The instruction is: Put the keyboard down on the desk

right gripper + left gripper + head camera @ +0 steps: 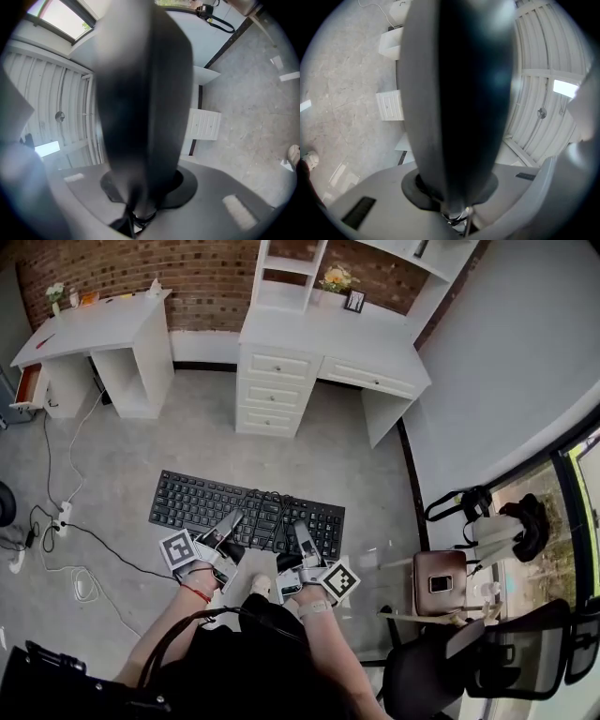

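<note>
Carried the flat black plastic keyboard (246,510) level, keys up, out over the grey floor (122,456) and well short of any desk. Gripped it along the near long edge, two-handed, most likely to stop so long a board tipping or twisting. Pinched that edge with the left gripper (228,523), jaws drawn in narrow on the thin slab; did the same with the right gripper (302,538) just beside it. Showed edge-on, dark and blurred, between both pairs of jaws. Faced the white desk with drawers and a hutch (328,348) ahead, apparently the landing spot. Passed over the smaller white desk (94,324) at far left.
</note>
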`<state>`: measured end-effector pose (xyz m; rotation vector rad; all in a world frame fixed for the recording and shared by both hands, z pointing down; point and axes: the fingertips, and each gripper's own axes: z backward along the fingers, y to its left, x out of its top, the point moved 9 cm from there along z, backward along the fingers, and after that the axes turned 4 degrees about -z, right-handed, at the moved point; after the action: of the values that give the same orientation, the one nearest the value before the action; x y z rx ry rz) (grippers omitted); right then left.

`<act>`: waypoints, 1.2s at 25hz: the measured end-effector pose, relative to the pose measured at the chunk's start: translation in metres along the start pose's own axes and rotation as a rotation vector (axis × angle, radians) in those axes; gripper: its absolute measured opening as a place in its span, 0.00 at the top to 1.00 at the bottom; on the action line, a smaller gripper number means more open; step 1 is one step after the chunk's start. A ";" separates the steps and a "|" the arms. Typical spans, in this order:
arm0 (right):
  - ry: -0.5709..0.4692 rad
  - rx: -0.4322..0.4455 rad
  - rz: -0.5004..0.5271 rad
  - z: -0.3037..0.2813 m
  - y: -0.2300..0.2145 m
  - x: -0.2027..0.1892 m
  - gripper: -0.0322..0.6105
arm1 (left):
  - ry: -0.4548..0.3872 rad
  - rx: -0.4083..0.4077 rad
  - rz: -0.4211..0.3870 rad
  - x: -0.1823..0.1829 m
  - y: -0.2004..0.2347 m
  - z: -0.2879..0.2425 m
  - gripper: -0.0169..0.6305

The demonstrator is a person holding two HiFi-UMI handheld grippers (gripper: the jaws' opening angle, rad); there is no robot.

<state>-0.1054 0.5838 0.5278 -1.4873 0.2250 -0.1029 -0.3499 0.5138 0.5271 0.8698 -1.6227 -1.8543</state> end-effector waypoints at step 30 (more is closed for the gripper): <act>-0.028 -0.020 -0.063 -0.084 -0.035 0.123 0.83 | 0.037 0.058 -0.013 0.017 0.017 -0.155 0.90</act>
<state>-0.0011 0.4734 0.5460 -1.5148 0.1567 -0.1309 -0.2448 0.3973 0.5302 0.9359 -1.6588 -1.7975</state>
